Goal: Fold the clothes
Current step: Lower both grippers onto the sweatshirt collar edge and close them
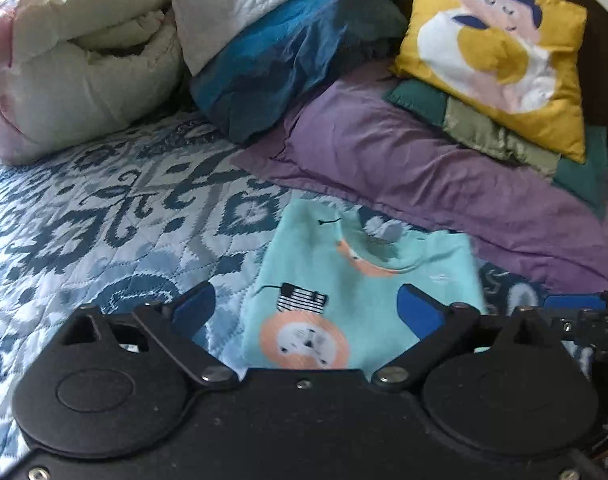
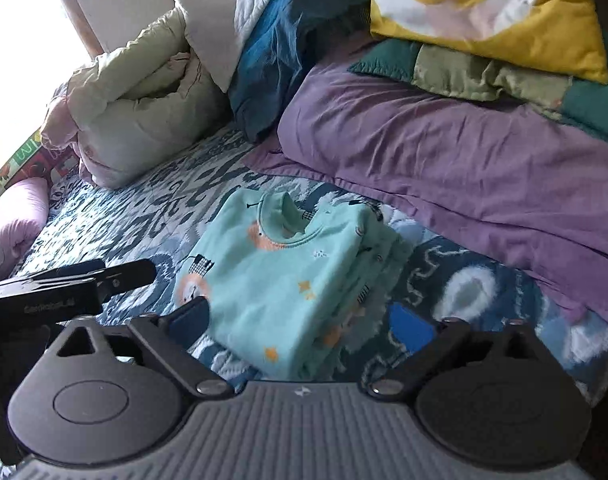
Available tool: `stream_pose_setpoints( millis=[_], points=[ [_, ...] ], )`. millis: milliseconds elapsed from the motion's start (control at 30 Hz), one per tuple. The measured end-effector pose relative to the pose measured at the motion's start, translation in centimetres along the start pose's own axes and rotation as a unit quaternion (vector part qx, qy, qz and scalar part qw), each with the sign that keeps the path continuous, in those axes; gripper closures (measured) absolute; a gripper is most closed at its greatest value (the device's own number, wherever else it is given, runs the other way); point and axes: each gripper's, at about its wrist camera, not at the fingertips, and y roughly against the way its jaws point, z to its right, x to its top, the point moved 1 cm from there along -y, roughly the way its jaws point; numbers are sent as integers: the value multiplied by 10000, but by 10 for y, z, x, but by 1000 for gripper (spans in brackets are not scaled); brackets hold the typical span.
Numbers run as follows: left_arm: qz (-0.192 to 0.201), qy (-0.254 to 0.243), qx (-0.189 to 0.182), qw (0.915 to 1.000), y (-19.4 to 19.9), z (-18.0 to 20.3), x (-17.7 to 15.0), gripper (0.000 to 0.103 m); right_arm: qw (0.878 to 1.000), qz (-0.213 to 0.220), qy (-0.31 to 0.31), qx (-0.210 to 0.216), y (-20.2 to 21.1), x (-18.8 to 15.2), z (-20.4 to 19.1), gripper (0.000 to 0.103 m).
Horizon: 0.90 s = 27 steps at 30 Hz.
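Both grippers have fingers spread wide, holding nothing: the left gripper point(image 1: 308, 304) and right gripper point(image 2: 304, 320) hover low in frame over a folded mint-green printed cotton top point(image 2: 287, 280), lying centre-frame on the blue-and-white patterned quilt point(image 1: 103, 220), near a purple pillow point(image 2: 464, 168).

The left gripper point(image 1: 308, 312) hung with jaws spread wide above a folded mint shirt point(image 1: 360, 292) lying on the patterned quilt point(image 1: 103, 216), near a purple pillow point(image 1: 444, 176).
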Motion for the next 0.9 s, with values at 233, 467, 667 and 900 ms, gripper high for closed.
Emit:
stream_pose_setpoints(
  millis=[233, 467, 667, 900],
  points=[
    [-366, 81, -238, 9990, -43, -16, 8, 28, 9999, 6, 61, -117, -25, 1, -2, 41],
    [-541, 249, -502, 9970, -80, -29, 11, 40, 9996, 16, 127, -242, -48, 2, -4, 48],
    [-628, -125, -394, 9972, -92, -16, 4, 75, 9992, 24, 183, -348, -69, 2, -5, 60],
    [-228, -169, -417, 9987, -48, -15, 5, 95, 9985, 260, 457, -182, -40, 14, -22, 93]
  ],
)
